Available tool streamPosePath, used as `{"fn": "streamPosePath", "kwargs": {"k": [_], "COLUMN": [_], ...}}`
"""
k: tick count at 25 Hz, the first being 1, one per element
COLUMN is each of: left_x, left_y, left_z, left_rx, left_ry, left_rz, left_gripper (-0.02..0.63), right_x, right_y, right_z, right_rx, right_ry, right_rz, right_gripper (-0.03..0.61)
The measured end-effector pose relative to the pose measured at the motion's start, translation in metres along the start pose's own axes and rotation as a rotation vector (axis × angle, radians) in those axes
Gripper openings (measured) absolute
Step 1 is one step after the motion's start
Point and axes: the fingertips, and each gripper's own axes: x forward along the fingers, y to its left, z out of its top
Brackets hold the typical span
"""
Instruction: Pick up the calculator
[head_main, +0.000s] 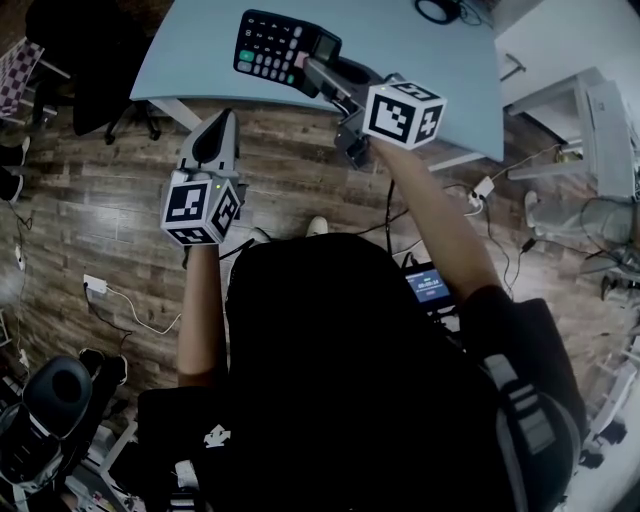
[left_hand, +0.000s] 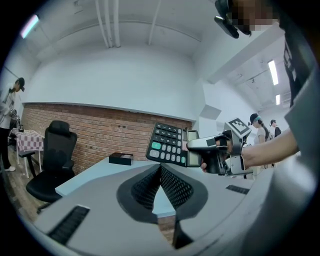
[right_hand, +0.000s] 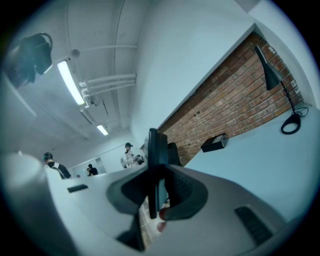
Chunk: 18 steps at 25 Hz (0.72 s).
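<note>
Dark-clothed torso of the person (head_main: 350, 400) fills the lower head view, both forearms reaching forward.

Right gripper (head_main: 310, 72): jaws clamped on the calculator (head_main: 275, 48), gripping it at its display end. In the right gripper view the calculator (right_hand: 151, 165) stands edge-on between the two jaws of the right gripper (right_hand: 155, 185), pinched from both sides. The left gripper view shows the calculator (left_hand: 170, 145) off the tabletop, held in the air with its keypad face tilted toward that camera. In the head view it sits over the near left part of the pale blue table (head_main: 400, 60).

Left gripper (head_main: 218, 125): held over the wooden floor (head_main: 100, 220), just short of the table edge, well apart from the calculator. In its own view the left gripper (left_hand: 161, 167) has its jaw tips meeting, with nothing between them.

Other items: small black box (left_hand: 120, 158) on the table near the brick wall (left_hand: 100, 135); black office chair (left_hand: 52, 160) beside the table's left end.
</note>
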Motion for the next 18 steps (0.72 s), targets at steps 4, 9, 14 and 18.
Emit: {"fn": "streamPosePath", "kwargs": {"k": [4, 9, 14, 18], "left_x": [-0.005, -0.016, -0.012, -0.008], "left_y": [-0.002, -0.001, 0.0, 0.004], "left_z": [0.003, 0.003, 0.006, 0.008], "left_rx": [-0.002, -0.002, -0.007, -0.001], "left_ry": [-0.014, -0.027, -0.02, -0.026], "left_rz": [-0.004, -0.003, 0.001, 0.006], "left_gripper": [0.011, 0.011, 0.011, 0.011], "right_x": [-0.003, -0.004, -0.003, -0.001], "right_y": [0.007, 0.019, 0.015, 0.013], "right_z": [-0.001, -0.009, -0.005, -0.003], "right_rx": [-0.01, -0.021, -0.013, -0.007], "right_ry": [0.0, 0.006, 0.008, 0.01], "right_rz": [0.005, 0.006, 0.004, 0.008], "right_gripper": [0.077, 0.077, 0.077, 0.077]}}
